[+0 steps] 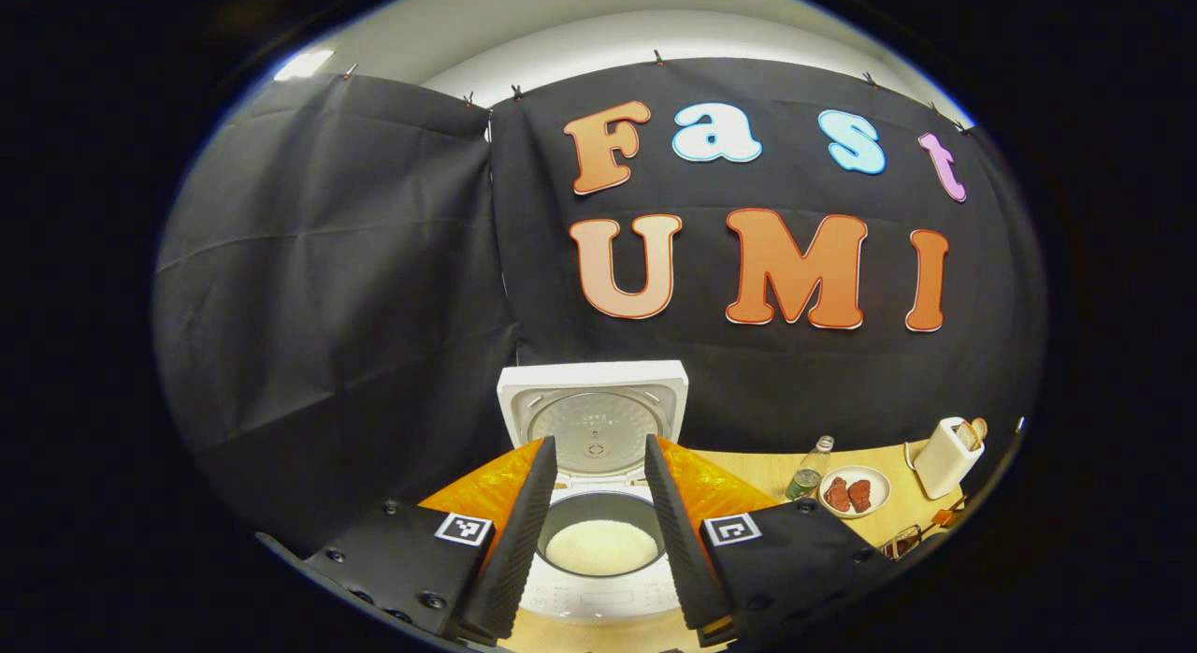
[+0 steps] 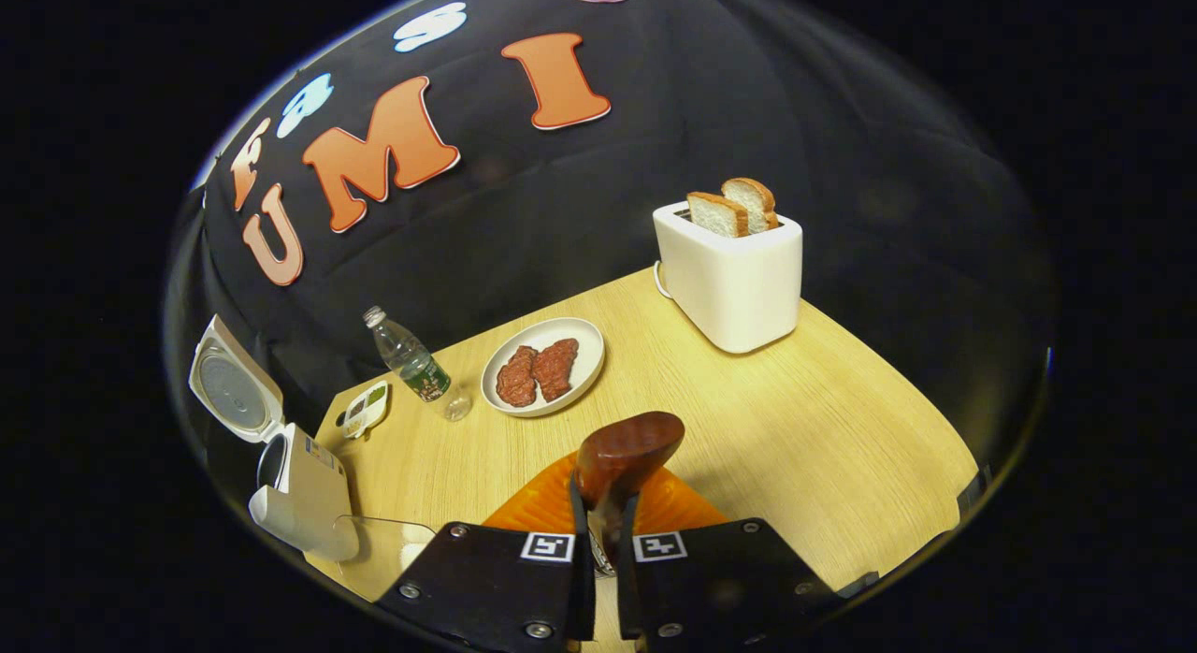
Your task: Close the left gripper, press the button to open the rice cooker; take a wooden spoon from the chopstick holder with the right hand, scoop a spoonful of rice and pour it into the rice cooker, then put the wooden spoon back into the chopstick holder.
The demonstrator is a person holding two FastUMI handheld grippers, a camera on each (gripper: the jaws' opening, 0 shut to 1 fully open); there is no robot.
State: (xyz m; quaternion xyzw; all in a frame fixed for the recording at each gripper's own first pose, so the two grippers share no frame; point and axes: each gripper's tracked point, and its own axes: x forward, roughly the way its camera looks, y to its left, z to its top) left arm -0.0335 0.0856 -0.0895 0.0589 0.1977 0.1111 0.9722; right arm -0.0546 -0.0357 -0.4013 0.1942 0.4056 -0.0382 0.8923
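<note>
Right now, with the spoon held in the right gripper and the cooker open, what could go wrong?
1. The right gripper pinches the wooden spoon low on its handle, so the spoon may twist or slip when it is loaded with rice.
2. The water bottle and the plate of meat stand between the spoon and the rice cooker; a low sweep could knock them.
3. The open left gripper hovers over the pot and may block pouring.

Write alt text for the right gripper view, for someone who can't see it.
The right gripper is shut on a wooden spoon, bowl up, above a wooden table. Beyond it stand a plate of meat, a water bottle and a white toaster holding two bread slices; the rice cooker sits far left, lid open.
</note>
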